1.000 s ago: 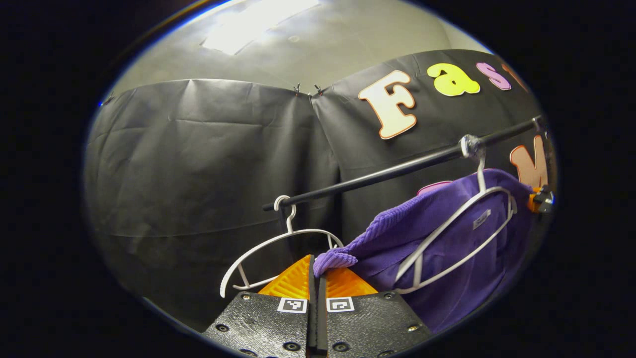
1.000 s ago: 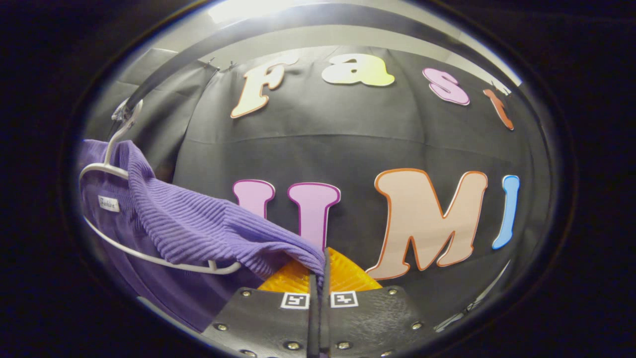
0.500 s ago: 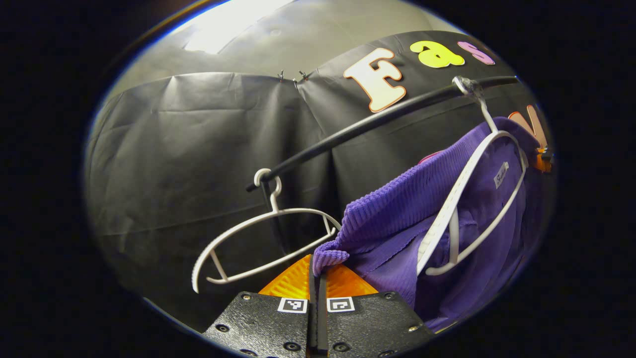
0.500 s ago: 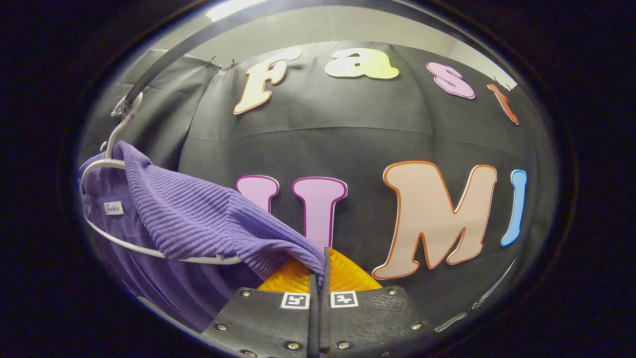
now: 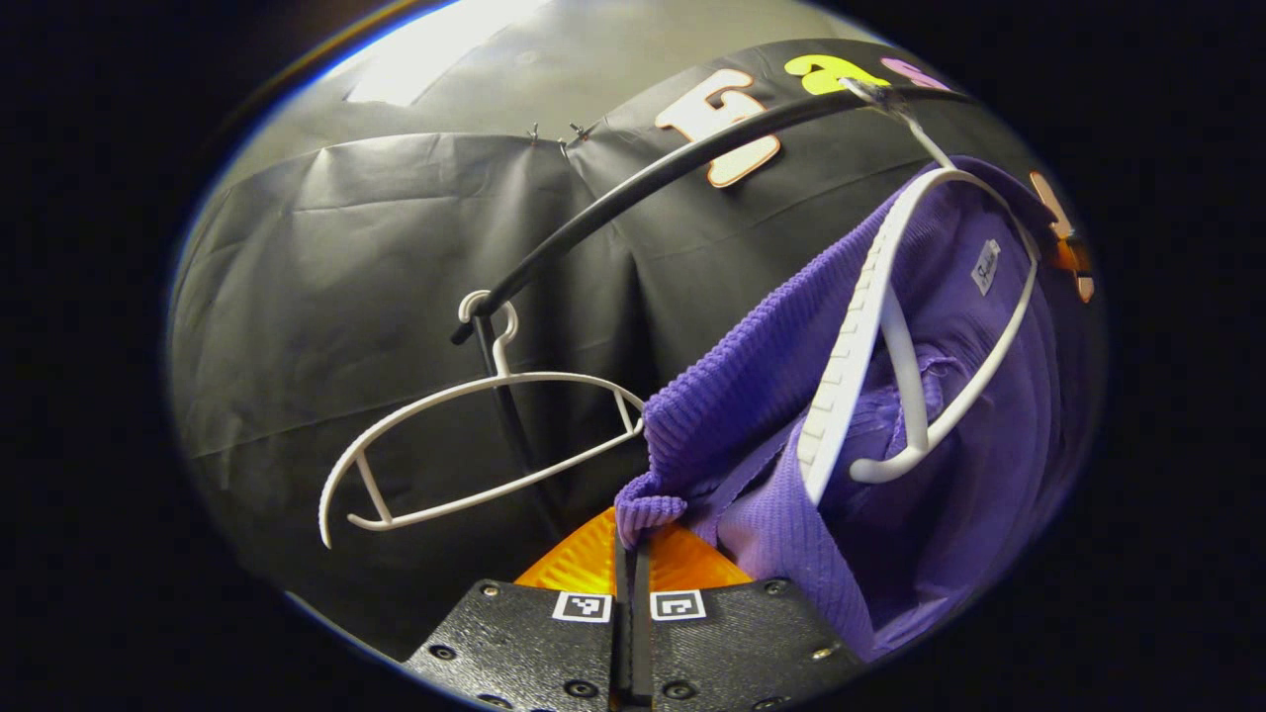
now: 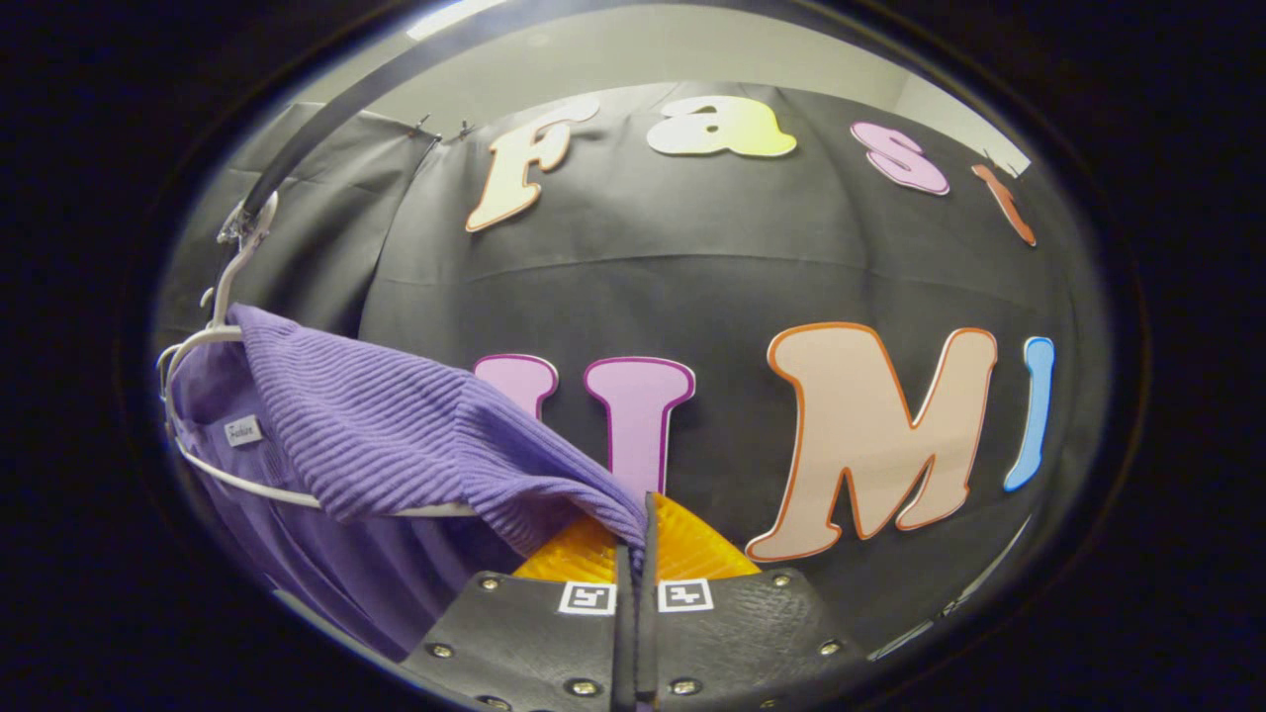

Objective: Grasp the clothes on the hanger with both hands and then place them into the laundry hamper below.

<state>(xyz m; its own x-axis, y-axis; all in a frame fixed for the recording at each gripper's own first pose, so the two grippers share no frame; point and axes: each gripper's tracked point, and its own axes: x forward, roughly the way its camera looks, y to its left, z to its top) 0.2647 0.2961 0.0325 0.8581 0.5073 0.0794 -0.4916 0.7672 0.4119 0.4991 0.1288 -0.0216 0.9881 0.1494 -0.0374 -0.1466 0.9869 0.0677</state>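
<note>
Left claw point(image 5: 629, 539): pinched shut on sweater point(image 5: 752, 396) edge.
Right claw point(image 6: 633, 539): clamped on opposite shoulder.
Sweater: draped over white hanger point(image 5: 890, 326), hung from rail point(image 5: 633, 188); hamper apparently below.
Risk: knit snagging hanger end, possibly dragging hanger off rail or slipping grip.

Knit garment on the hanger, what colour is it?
Purple, ribbed knit. The purple ribbed knit garment shows best in the right gripper view, draped over the white plastic hanger.
</note>
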